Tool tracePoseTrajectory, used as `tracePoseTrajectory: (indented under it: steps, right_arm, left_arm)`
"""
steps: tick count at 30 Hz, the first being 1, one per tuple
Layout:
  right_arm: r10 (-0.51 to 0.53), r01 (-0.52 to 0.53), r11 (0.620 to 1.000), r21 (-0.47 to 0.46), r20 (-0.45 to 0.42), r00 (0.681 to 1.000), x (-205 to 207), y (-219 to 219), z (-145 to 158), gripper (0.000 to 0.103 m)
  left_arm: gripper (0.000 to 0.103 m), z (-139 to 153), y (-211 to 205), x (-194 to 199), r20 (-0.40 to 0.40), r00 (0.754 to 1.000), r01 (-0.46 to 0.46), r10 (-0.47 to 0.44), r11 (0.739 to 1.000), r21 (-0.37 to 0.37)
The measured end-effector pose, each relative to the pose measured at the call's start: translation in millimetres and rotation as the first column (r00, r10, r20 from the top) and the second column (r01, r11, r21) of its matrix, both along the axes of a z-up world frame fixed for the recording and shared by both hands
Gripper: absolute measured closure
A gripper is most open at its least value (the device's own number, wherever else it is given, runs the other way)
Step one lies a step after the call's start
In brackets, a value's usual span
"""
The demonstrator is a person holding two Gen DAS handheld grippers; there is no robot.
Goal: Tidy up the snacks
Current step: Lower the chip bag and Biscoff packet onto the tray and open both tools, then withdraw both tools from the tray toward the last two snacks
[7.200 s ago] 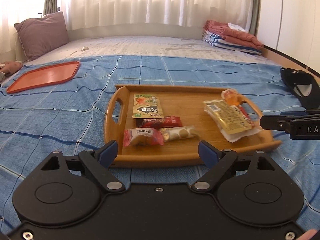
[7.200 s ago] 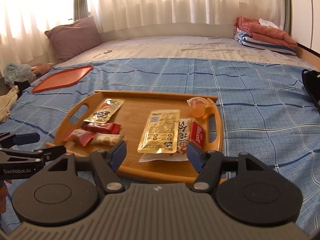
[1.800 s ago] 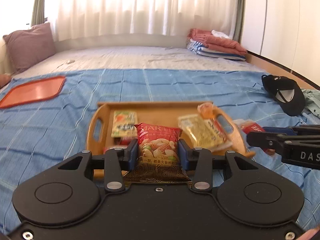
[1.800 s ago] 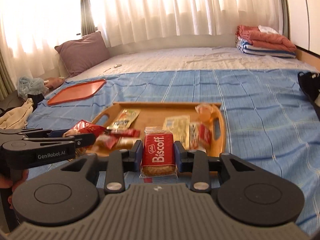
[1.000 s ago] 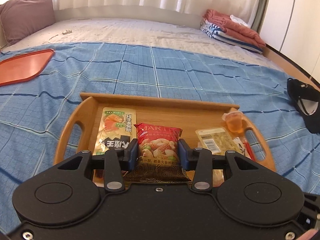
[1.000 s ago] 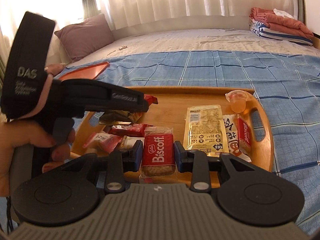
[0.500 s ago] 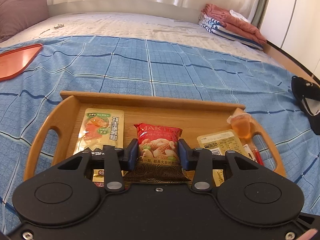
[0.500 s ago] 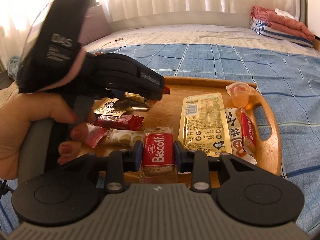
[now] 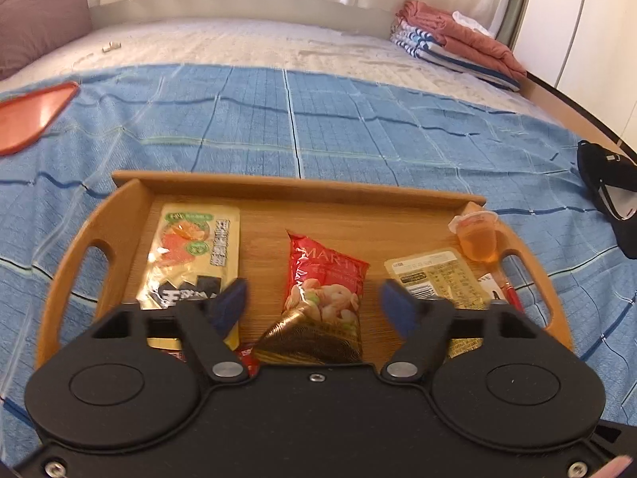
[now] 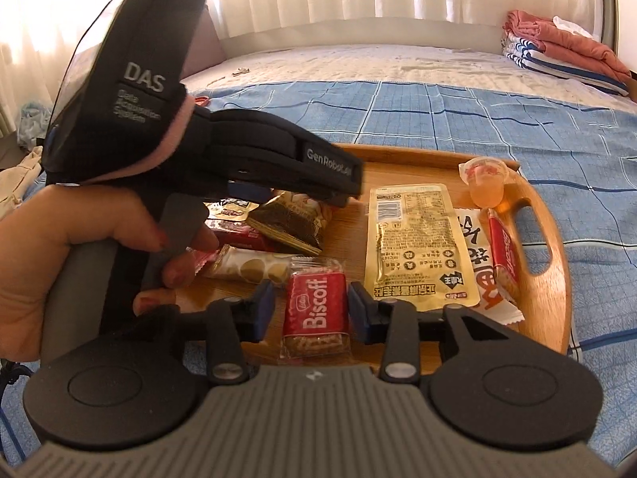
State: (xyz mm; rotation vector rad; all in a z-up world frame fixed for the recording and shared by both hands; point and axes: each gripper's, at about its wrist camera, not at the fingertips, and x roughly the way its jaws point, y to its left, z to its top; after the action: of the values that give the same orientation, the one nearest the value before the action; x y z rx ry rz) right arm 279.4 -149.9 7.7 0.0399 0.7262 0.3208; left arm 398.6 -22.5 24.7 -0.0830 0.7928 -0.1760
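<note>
The wooden tray (image 9: pixel 298 185) lies on the blue blanket with several snacks in it. My left gripper (image 9: pixel 314 300) hovers over its near middle, its jaws opening wide. Between them the red peanut pack (image 9: pixel 324 290) lies loose on the tray, clear of both pads. My right gripper (image 10: pixel 312 306) is at the tray's near edge (image 10: pixel 553 318), also opening. The red Biscoff pack (image 10: pixel 314 310) rests between its pads, which stand just off it. In the right wrist view the left gripper (image 10: pixel 346 189) reaches in from the left above the peanut pack (image 10: pixel 290 219).
A green-gold packet (image 9: pixel 195 247), a gold packet (image 10: pixel 414 247), a jelly cup (image 10: pixel 485 187) and small wrapped bars (image 10: pixel 247 267) fill the tray. A hand (image 10: pixel 79 239) holds the left gripper. A red tray (image 9: pixel 32 119), folded blankets (image 9: pixel 458 47) and a black cap (image 9: pixel 613 199) lie farther off.
Both grippers' jaws have spread apart. The peanut pack has dropped from the left pads onto the tray and tilted. The Biscoff pack now sits free between the right pads.
</note>
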Motion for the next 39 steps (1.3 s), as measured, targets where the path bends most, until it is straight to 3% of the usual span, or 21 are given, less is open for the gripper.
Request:
tracePoseTrajectory:
  steps: [12, 27, 34, 39]
  right_arm:
    - [0.000, 0.000, 1.000, -0.002, 0.035, 0.999, -26, -7, 23, 0.039]
    - [0.029, -0.026, 0.999, -0.040, 0.091, 0.995, -102, -28, 57, 0.032]
    - [0.045, -0.040, 0.998, -0.045, 0.114, 0.992, -136, -37, 65, 0.030]
    - [0.061, -0.053, 0.997, -0.063, 0.126, 0.990, -155, -39, 65, 0.029]
  left_arm:
    - [0.018, 36, 11, -53, 0.062, 0.998, -0.004, 0.000, 0.997, 0.075]
    - [0.015, 80, 20, -180, 0.157, 0.986, 0.036, -0.054, 0.992, 0.120]
    - [0.013, 87, 7, -239, 0.211, 0.971, 0.067, -0.109, 0.979, 0.193]
    - [0.012, 87, 1, -268, 0.224, 0.967, 0.078, -0.120, 0.980, 0.185]
